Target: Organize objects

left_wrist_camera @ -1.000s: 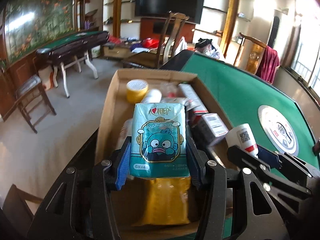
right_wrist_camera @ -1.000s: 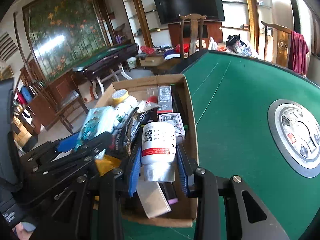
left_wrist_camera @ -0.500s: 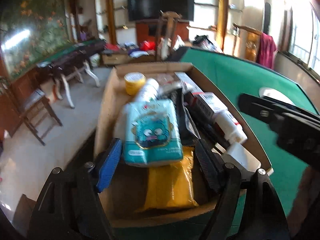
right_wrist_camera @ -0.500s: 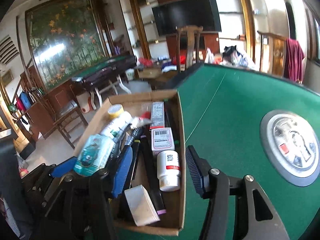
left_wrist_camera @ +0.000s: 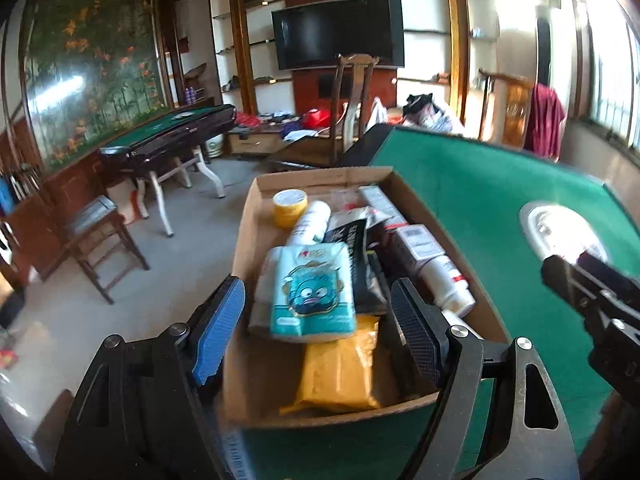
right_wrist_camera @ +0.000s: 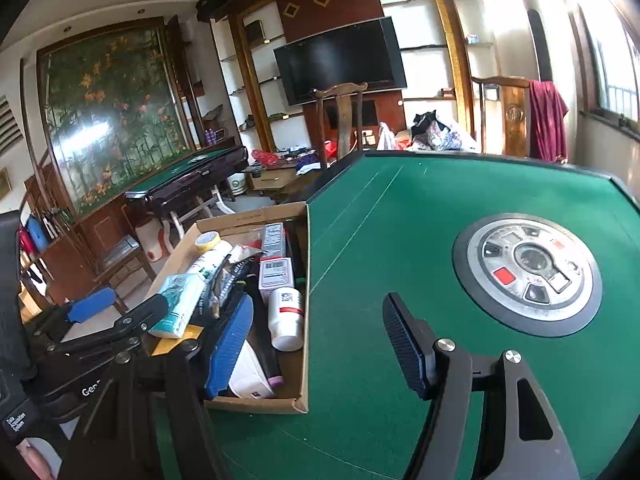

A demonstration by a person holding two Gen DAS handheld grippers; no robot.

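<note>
Tissue pack (left_wrist_camera: 312,294) lying in cardboard box (left_wrist_camera: 256,216) just beyond empty, spread left gripper (left_wrist_camera: 320,328), white bottle (right_wrist_camera: 286,318) left of right gripper (right_wrist_camera: 320,344), jaws opening, empty

Both cameras ride on the handheld grippers, tilted down across the green table (right_wrist_camera: 400,240) toward the far wall with the television (left_wrist_camera: 338,32). The left view hangs close over the cardboard box (left_wrist_camera: 248,240), looking along it. The right view sits beside it, over the felt, with the box at its left. Both catch the box, the table and the television wall.
</note>
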